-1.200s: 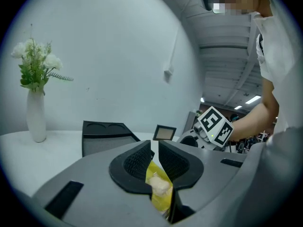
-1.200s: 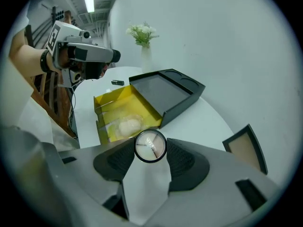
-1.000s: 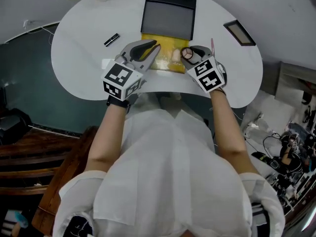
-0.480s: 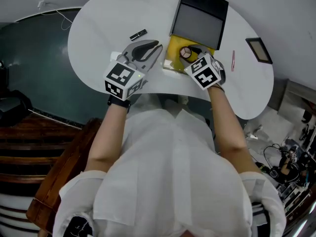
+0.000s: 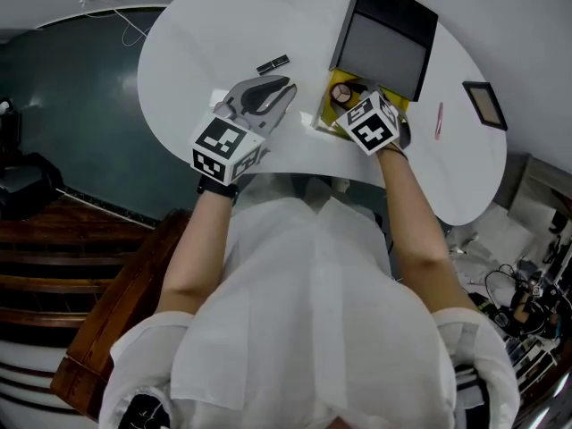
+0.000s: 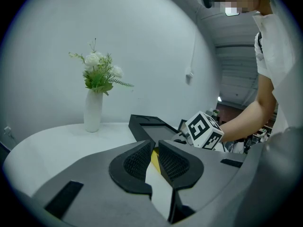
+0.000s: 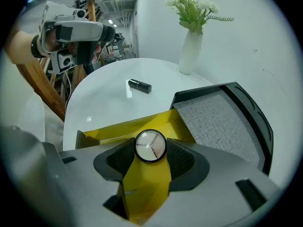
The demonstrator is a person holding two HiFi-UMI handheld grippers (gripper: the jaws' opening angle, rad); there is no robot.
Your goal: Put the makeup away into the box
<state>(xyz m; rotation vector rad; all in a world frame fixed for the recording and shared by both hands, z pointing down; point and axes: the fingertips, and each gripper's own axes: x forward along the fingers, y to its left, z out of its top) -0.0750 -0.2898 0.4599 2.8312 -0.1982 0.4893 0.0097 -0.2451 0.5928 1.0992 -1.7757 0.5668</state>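
A box with a yellow inside (image 5: 330, 114) (image 7: 124, 128) and an upright black lid (image 5: 386, 41) (image 7: 221, 121) stands on the white table (image 5: 206, 43). My right gripper (image 5: 343, 96) (image 7: 150, 149) is shut on a round black-rimmed compact (image 5: 340, 93) (image 7: 150, 145), held over the box's yellow inside. My left gripper (image 5: 279, 92) (image 6: 155, 151) hovers just left of the box, shut, with nothing between its fingers. A black lipstick (image 5: 273, 63) (image 7: 140, 85) lies on the table behind the left gripper.
A pink pen (image 5: 439, 121) and a small dark-framed palette (image 5: 485, 104) lie right of the box. A white vase of flowers (image 6: 93, 111) (image 7: 190, 51) stands at the table's far side. A wooden chair (image 5: 107, 329) is at my left, below the table's edge.
My right gripper has carried the compact from the box's right front corner to over its yellow inside. My left gripper has stayed beside the box. The head view has swung.
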